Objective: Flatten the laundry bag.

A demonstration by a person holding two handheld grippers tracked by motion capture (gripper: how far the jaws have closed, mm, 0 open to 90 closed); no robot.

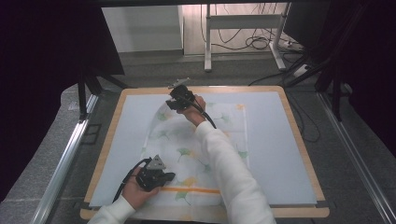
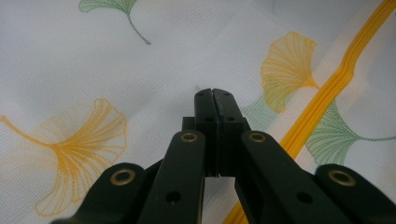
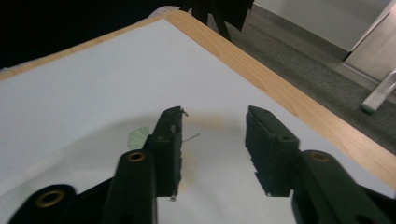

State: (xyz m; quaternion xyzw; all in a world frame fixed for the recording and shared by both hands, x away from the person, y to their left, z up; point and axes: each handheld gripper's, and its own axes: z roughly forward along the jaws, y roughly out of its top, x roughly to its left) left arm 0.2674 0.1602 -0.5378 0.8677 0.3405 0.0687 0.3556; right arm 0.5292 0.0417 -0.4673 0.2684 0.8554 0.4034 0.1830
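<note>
A white cloth (image 1: 177,140) printed with green and yellow ginkgo leaves and an orange stripe (image 1: 196,190) lies spread on the table's pale mat (image 1: 271,144). My left gripper (image 1: 168,176) rests low on the cloth's near left part. In the left gripper view this gripper (image 2: 215,95) has its jaws shut together, tips down at the cloth (image 2: 93,60) beside the orange stripe (image 2: 327,93). I cannot tell whether a fold is pinched. My right gripper (image 1: 177,99) hovers over the cloth's far left corner. It (image 3: 215,114) is open with nothing between its jaws, above the cloth corner (image 3: 139,136).
The wooden table edge (image 1: 299,135) frames the mat. In the right gripper view the far wooden edge (image 3: 280,79) runs diagonally, with grey floor beyond. A white desk frame (image 1: 208,42) and cables lie on the floor behind the table. Dark curtains hang on both sides.
</note>
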